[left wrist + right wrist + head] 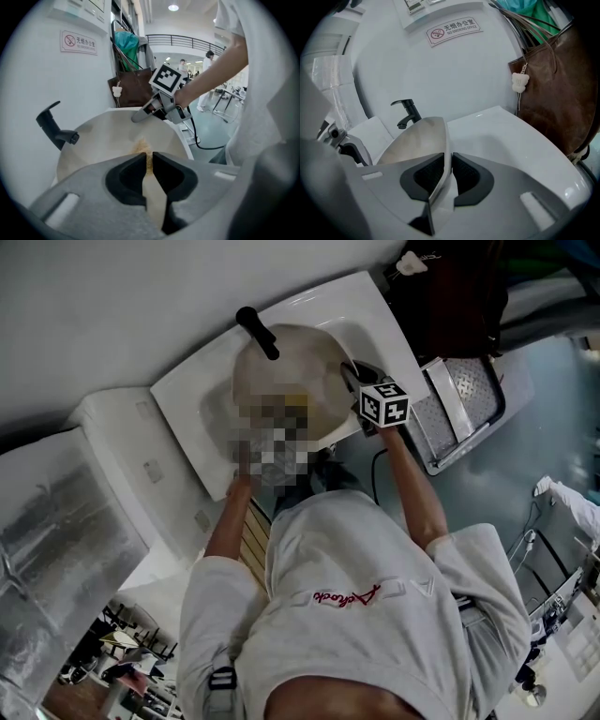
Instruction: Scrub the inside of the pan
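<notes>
Pinching pan (415,140) rim: right claw (449,161).

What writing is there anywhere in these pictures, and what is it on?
"无烟办公室 NO SMOKING OFFICE": on the wall sign, beside a no-smoking symbol.
Red script on the person's shirt: cannot be read reliably.
Small wall labels: too small to read.

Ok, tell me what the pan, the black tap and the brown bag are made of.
Round pale-grey pan: probably metal, dull brushed look, thin rim. Black tap: likely painted metal, matte, no glints. Brown hanging bag: leather or imitation, soft sheen and creases.
</notes>
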